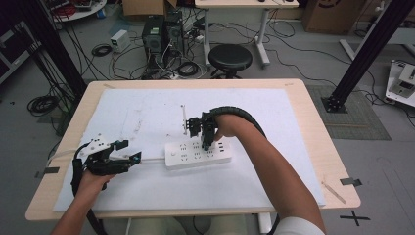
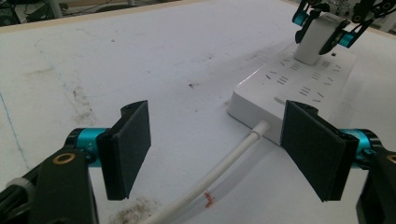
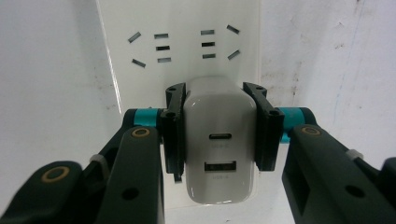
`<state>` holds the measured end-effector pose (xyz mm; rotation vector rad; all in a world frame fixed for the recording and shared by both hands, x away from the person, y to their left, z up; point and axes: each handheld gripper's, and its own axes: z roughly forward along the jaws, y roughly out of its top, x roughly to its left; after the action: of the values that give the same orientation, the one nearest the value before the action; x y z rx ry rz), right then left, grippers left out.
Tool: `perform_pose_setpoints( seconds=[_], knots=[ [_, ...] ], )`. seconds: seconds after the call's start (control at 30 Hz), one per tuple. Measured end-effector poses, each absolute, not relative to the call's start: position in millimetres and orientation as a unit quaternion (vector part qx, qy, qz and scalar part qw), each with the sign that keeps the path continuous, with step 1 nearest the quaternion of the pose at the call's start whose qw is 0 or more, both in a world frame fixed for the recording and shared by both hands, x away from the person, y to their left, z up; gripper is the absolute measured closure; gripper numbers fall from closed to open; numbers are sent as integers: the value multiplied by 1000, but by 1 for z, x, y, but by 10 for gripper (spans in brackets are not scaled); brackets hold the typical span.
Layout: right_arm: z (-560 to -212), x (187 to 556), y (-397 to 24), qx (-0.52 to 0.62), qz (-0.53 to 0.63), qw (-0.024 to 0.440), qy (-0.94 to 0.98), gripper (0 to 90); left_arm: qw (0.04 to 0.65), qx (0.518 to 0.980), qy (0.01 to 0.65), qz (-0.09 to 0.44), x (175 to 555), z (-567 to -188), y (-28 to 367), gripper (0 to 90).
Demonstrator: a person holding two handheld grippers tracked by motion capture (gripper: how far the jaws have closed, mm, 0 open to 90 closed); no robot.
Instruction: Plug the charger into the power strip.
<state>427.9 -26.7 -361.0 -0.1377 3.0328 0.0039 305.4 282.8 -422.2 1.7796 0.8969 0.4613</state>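
A white power strip (image 1: 197, 153) lies on the white sheet near the table's middle, its cable (image 2: 215, 175) running toward the left. My right gripper (image 3: 219, 140) is shut on a white USB charger (image 3: 219, 154), held upright on the strip (image 3: 187, 28) with its two ports facing the camera. In the high view that gripper (image 1: 207, 145) points down onto the strip. My left gripper (image 1: 131, 152) rests at the strip's left end. It stands open, jaws (image 2: 212, 149) either side of the cable without touching it. The charger (image 2: 316, 39) shows far off in the left gripper view.
A white sheet (image 1: 147, 112) covers most of the wooden table (image 1: 313, 127). A thin white stick (image 1: 184, 117) lies behind the strip. Beyond the table stand a black stool (image 1: 230, 58), computer cases and tangled cables on the floor.
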Motion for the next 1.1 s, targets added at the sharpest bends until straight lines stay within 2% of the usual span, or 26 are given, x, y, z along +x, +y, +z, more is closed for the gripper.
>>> perform_pose_setpoints(
  seconds=[0.43,0.47,0.53,0.57,0.67,0.83,1.1],
  knots=[
    [-362,432,-32,-32,19,38,999,626,520,743,376,191,306,-422,280,248],
    [-362,431,-33,-29,26,38,999,601,520,743,375,193,306,-422,280,248],
    [-359,431,-37,-5,48,37,998,430,520,742,375,193,305,-422,280,248],
    [-356,432,-39,16,68,38,997,375,520,743,375,193,305,-422,280,248],
    [-346,431,-50,61,116,44,990,272,522,741,375,193,304,-422,280,248],
    [-340,424,-71,117,153,57,980,216,523,744,369,192,302,-422,276,248],
    [-333,414,-114,204,225,68,950,215,526,745,364,190,300,-420,273,247]
  ],
)
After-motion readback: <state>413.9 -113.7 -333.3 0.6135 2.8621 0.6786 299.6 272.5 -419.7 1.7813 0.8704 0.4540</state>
